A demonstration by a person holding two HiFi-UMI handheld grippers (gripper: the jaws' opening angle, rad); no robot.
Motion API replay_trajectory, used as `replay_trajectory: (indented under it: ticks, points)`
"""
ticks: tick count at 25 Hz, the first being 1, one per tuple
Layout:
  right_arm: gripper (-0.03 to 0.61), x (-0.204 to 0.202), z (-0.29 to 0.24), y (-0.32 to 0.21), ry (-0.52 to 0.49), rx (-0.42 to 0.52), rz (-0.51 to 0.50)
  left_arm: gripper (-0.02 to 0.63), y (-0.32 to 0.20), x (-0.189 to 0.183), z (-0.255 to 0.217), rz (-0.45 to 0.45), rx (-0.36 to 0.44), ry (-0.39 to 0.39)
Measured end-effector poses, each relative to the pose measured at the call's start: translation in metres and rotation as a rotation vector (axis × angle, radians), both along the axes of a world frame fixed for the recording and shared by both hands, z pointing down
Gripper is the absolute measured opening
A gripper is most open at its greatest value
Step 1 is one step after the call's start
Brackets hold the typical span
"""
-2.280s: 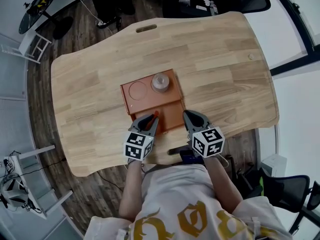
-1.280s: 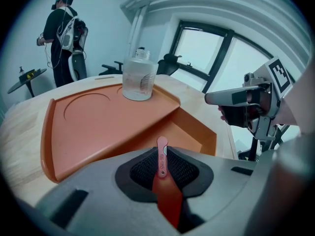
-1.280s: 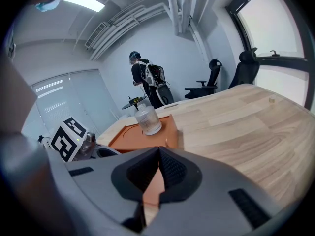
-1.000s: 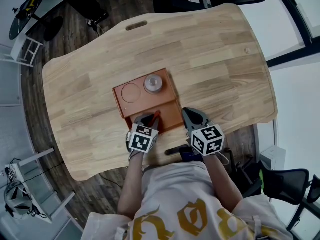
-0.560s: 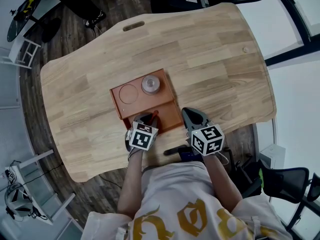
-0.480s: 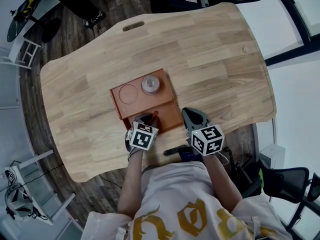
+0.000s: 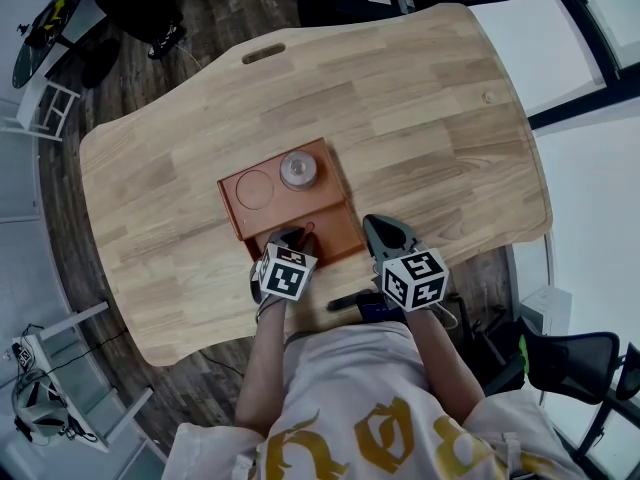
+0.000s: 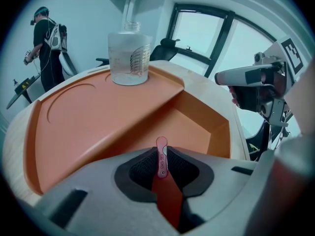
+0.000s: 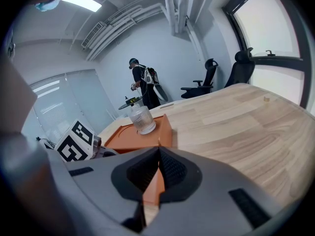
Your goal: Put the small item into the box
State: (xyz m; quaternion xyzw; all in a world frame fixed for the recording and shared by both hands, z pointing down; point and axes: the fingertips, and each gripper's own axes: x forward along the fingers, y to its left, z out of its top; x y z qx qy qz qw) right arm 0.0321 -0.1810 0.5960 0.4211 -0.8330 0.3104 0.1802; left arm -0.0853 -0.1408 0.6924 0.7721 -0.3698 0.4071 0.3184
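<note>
- Your left gripper (image 8: 161,154): jaws narrow, pinched on the small pink item (image 8: 161,160), which is poised over the sunken near compartment of the orange box (image 7: 335,236).
- Your right gripper (image 9: 158,154): jaws pressed together, nothing between them, just beside the box's right edge.
- Clear jar (image 7: 298,168): upright on the box's raised far shelf.
- Wooden table (image 7: 430,118): beneath everything.

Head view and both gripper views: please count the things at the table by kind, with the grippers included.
Grippers: 2 (left gripper, right gripper)
Orange box: 1
Clear bottle: 1
Small pink item, held by the left gripper: 1
Total: 5
</note>
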Motion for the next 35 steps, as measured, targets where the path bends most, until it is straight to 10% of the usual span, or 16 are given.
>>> replay_trajectory:
  ticks: [13, 26, 35]
  points:
    - [0.012, 0.000, -0.006, -0.001, -0.004, 0.016, -0.001, 0.060, -0.002, 0.002, -0.007, -0.006, 0.023, 0.015]
    - [0.012, -0.015, -0.032, 0.008, -0.021, 0.087, -0.047, 0.020, -0.004, -0.002, -0.073, -0.064, 0.228, 0.103]
    - [0.012, -0.018, -0.068, 0.023, -0.016, 0.181, -0.072, 0.009, -0.005, -0.011, -0.144, -0.218, 0.391, 0.315]
